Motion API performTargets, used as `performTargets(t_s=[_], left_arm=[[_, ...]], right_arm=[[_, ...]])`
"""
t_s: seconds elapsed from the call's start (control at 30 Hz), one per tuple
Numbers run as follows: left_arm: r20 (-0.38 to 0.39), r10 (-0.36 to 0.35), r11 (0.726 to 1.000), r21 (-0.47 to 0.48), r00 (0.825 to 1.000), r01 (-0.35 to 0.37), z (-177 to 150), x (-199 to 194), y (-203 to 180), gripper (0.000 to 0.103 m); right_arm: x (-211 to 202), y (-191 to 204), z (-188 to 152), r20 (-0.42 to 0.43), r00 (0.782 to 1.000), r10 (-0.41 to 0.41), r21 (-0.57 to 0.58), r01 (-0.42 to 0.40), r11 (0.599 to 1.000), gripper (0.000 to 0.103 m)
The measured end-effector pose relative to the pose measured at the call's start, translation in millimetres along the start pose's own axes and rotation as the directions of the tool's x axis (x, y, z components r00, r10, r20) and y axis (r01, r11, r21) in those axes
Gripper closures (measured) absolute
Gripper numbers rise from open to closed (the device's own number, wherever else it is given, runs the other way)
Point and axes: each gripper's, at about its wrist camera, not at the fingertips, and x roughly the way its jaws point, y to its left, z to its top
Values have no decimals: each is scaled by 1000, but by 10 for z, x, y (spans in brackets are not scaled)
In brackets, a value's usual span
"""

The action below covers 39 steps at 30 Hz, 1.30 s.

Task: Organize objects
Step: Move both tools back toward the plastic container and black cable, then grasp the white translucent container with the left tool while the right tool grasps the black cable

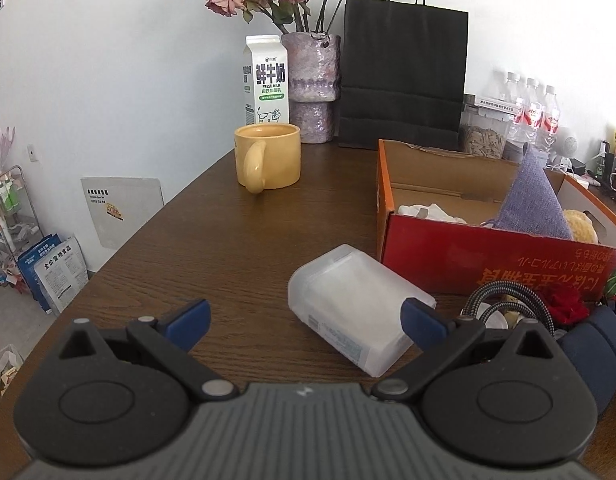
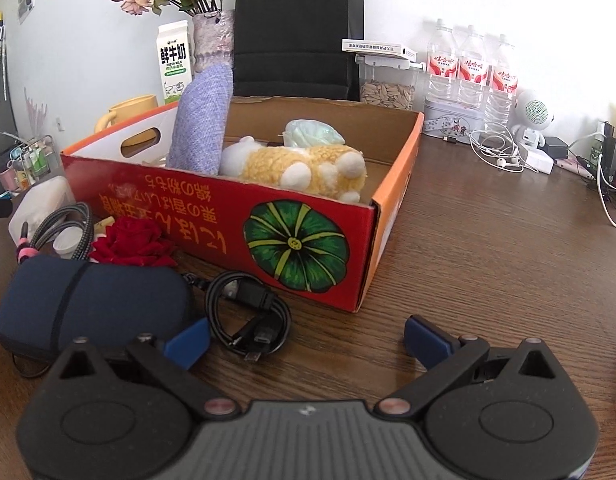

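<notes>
left gripper (image 1: 306,324): released, jaws spread wide, holding nothing; right fingertip overlaps the translucent plastic case (image 1: 358,308), contact can't be confirmed
right gripper (image 2: 306,342): released, empty, low over the worktop (image 2: 488,248)
plastic case: lying flat on the worktop, just left of the red cardboard box (image 2: 308,240)
box contents: purple cloth (image 2: 202,128) standing up, yellow plush toy (image 2: 308,168), pale green packet (image 2: 314,132) behind it
in front of box: black USB cable (image 2: 248,316) coiled, navy pouch (image 2: 88,300), red rose (image 2: 134,242), braided cable (image 2: 64,222)
behind: yellow mug (image 1: 268,156), milk carton (image 1: 266,80)
</notes>
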Motion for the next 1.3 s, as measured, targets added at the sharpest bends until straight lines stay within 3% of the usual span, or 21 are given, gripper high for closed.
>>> performTargets(t_s=[0.33, 0.57, 0.67, 0.77, 0.83, 1.0, 1.23, 1.3], left_arm=[[-78, 14, 991, -130, 997, -24, 132, 385, -209, 0], [-114, 83, 987, -125, 990, -97, 93, 545, -341, 0], [-132, 73, 991, -100, 989, -86, 53, 538, -311, 3], [-154, 12, 996, -84, 988, -25, -1, 533, -240, 23], [-148, -13, 997, -71, 989, 2, -23, 500, -195, 27], [-135, -39, 999, -34, 990, 35, -86, 423, -116, 32], [-142, -39, 997, 55, 989, 47, -139, 360, -99, 32], [-148, -34, 998, 56, 988, 43, -158, 357, -81, 16]], right_arm=[[-16, 23, 2, 9, 1000, 16, -11, -16, 1000, 5], [-16, 22, -1, 9, 1000, 16, -11, -16, 1000, 5], [-16, 22, -1, 10, 1000, 17, -12, -17, 1000, 7], [-40, 41, -3, 21, 999, 36, -26, -35, 999, 17], [-55, 62, -5, 28, 998, 50, -38, -49, 998, 23], [-113, 155, -25, 47, 993, 111, -89, -107, 990, 61], [-190, 232, -71, 53, 994, 92, -84, -88, 993, 63], [-221, 250, -97, 55, 996, 72, -74, -68, 995, 63]])
